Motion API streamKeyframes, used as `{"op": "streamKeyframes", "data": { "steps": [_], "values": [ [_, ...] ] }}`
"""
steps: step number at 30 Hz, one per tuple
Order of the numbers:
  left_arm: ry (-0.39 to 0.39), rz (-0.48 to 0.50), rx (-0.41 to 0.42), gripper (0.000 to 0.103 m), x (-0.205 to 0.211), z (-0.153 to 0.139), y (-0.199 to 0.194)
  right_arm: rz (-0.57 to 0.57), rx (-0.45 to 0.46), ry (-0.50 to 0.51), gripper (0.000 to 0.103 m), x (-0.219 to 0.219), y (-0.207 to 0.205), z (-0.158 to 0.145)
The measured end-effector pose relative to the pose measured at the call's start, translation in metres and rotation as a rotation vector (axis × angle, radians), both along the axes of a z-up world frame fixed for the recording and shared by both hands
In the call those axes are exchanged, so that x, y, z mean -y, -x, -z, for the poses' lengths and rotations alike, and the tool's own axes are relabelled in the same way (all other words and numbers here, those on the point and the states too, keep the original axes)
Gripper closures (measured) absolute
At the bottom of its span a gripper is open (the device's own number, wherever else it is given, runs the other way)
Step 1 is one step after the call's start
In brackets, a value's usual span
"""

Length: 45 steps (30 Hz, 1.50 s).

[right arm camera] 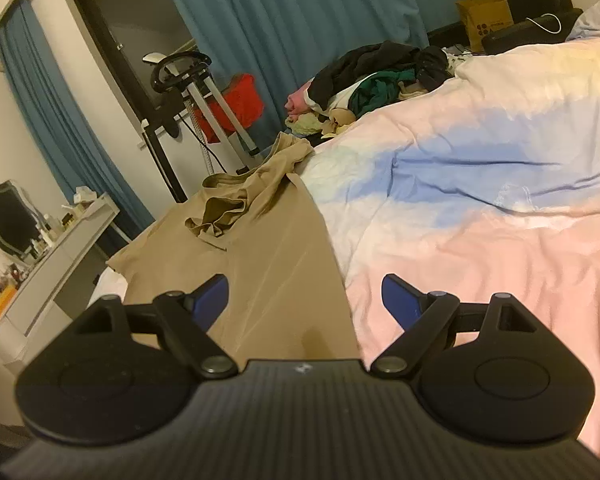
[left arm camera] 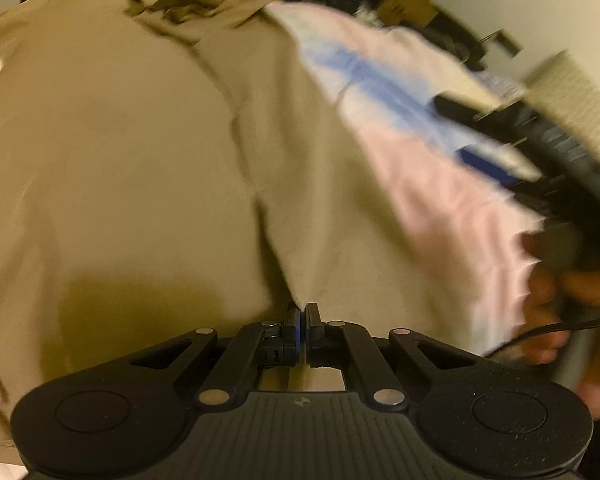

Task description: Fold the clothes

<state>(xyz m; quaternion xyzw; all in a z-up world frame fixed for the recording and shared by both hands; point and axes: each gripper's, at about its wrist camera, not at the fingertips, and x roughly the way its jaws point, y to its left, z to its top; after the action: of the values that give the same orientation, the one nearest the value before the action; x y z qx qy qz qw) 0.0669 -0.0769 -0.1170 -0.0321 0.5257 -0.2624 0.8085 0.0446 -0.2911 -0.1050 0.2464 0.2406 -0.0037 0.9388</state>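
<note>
A tan shirt (right arm camera: pixel 268 248) was recorded lying spread on the bed, over the pink, white and blue bedspread (right arm camera: pixel 480 216). Its collar end was bunched and rumpled at the far side, towards the heap of clothes (right arm camera: pixel 376 76) on the bed.

Left gripper (left arm camera: pixel 302 314): jaws were seen pressed together, with the near edge of the shirt (left arm camera: pixel 140 160) pinched between them. A crease was noted running from the pinch point up across the cloth. The left wrist view was blurred at its right side; the right gripper (left arm camera: pixel 548 152) and the hand (left arm camera: pixel 556 304) holding it were made out there, beside the shirt and over the bedspread (left arm camera: pixel 440 184).

Right gripper (right arm camera: pixel 304 300): jaws were seen spread wide, with nothing held. It was positioned over the shirt's near right edge, one finger above the cloth and the other above the bedspread. Contact with the cloth could not be determined.

Beyond the shirt's far end, an exercise machine (right arm camera: pixel 188 92) and a teal curtain (right arm camera: pixel 300 20) were noted. To the shirt's left, a white dresser (right arm camera: pixel 64 240) with a mirror (right arm camera: pixel 8 216) was noted. A paper bag (right arm camera: pixel 485 20) was seen beyond the heap of clothes.
</note>
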Motion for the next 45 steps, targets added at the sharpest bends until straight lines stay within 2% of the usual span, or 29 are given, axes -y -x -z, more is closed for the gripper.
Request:
{"op": "streamKeyframes", "data": {
  "steps": [3, 6, 7, 8, 11, 13, 14, 17, 20, 25, 30, 32, 33, 34, 35, 36, 40, 43, 45],
  "values": [
    [0.000, -0.007, -0.028, 0.095, -0.002, 0.008, -0.002, -0.007, 0.003, 0.027, 0.018, -0.005, 0.001, -0.001],
    [0.024, 0.006, -0.002, 0.075, -0.005, -0.005, 0.002, -0.011, 0.013, 0.055, 0.018, -0.010, 0.002, -0.003],
    [0.032, 0.011, 0.007, 0.065, -0.006, -0.009, 0.003, -0.009, 0.021, 0.064, 0.018, -0.011, 0.003, -0.004],
    [0.037, 0.007, 0.024, 0.058, -0.006, -0.015, 0.004, -0.006, 0.032, 0.074, 0.018, -0.012, 0.004, -0.006],
    [0.022, 0.005, 0.089, 0.045, -0.004, -0.035, 0.000, 0.012, 0.069, 0.109, 0.018, -0.017, 0.001, -0.012],
    [-0.014, 0.004, 0.164, 0.036, -0.001, -0.048, -0.009, 0.032, 0.091, 0.129, 0.018, -0.018, -0.009, -0.019],
    [-0.038, 0.000, 0.208, 0.035, 0.001, -0.054, -0.016, 0.045, 0.102, 0.127, 0.018, -0.016, -0.016, -0.023],
    [-0.098, 0.013, 0.302, 0.035, 0.011, -0.063, -0.051, 0.087, 0.137, 0.082, 0.018, -0.009, -0.034, -0.031],
    [-0.157, 0.020, 0.384, 0.035, 0.029, -0.065, -0.099, 0.113, 0.119, 0.037, 0.019, 0.003, -0.046, -0.017],
    [-0.324, 0.029, 0.572, 0.035, 0.060, -0.042, -0.194, 0.163, 0.000, 0.038, 0.018, 0.024, -0.068, 0.022],
    [-0.506, 0.006, 0.703, 0.035, 0.078, -0.007, -0.268, 0.184, -0.041, 0.026, 0.018, 0.034, -0.093, 0.050],
    [-0.589, 0.036, 0.762, 0.036, 0.084, 0.007, -0.286, 0.181, -0.050, 0.032, 0.018, 0.035, -0.102, 0.058],
    [-0.604, 0.042, 0.759, 0.040, 0.087, 0.014, -0.294, 0.181, -0.055, 0.032, 0.018, 0.036, -0.105, 0.062],
    [-0.617, 0.048, 0.753, 0.065, 0.090, 0.020, -0.303, 0.186, -0.051, 0.028, 0.018, 0.037, -0.106, 0.064],
    [-0.594, 0.024, 0.718, 0.099, 0.087, 0.021, -0.314, 0.193, -0.042, 0.022, 0.018, 0.039, -0.106, 0.065],
    [-0.541, -0.010, 0.674, 0.100, 0.083, 0.017, -0.326, 0.198, -0.035, 0.019, 0.018, 0.041, -0.107, 0.065],
    [-0.359, -0.088, 0.625, 0.101, 0.061, -0.017, -0.355, 0.220, -0.028, -0.004, 0.018, 0.048, -0.111, 0.070],
    [-0.182, -0.270, 0.494, 0.101, 0.026, -0.039, -0.391, 0.224, -0.036, -0.020, 0.018, 0.050, -0.112, 0.073],
    [-0.140, -0.409, 0.442, 0.101, 0.003, -0.040, -0.413, 0.221, -0.041, -0.021, 0.018, 0.048, -0.113, 0.074]
  ]
}}
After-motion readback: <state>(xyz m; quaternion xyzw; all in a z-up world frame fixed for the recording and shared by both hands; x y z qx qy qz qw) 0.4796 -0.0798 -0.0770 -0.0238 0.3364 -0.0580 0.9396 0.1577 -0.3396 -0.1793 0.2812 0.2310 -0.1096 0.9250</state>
